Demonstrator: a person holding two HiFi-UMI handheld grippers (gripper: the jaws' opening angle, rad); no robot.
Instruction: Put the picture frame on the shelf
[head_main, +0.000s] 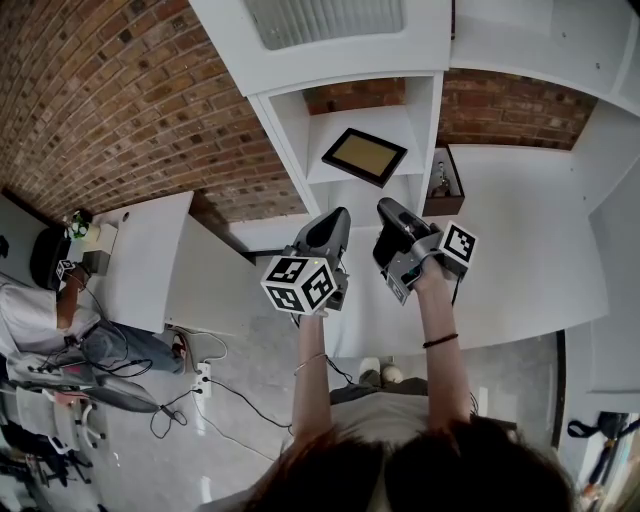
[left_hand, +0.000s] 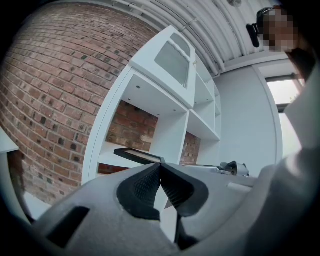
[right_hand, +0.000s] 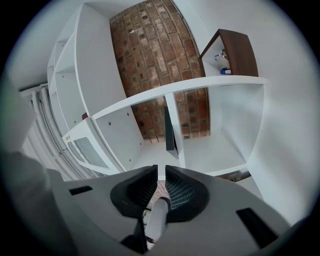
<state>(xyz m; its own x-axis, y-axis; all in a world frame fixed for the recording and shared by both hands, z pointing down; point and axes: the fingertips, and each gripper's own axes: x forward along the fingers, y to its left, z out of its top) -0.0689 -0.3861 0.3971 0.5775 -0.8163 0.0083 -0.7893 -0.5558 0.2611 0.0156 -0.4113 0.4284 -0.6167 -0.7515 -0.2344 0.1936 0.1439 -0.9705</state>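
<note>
The picture frame, black-edged with a tan centre, lies flat on a white shelf inside the open shelving unit. In the left gripper view the picture frame shows just beyond the jaws. The right gripper view catches the picture frame edge-on. My left gripper hangs below the shelf with its jaws touching at the tips and nothing in them. My right gripper is beside it, just right of the frame's shelf. Its jaws stand a narrow gap apart and hold nothing.
A dark brown open box with small items stands to the right of the frame's shelf. A white cabinet with a frosted door is above. A white desk, a seated person and floor cables are at the left.
</note>
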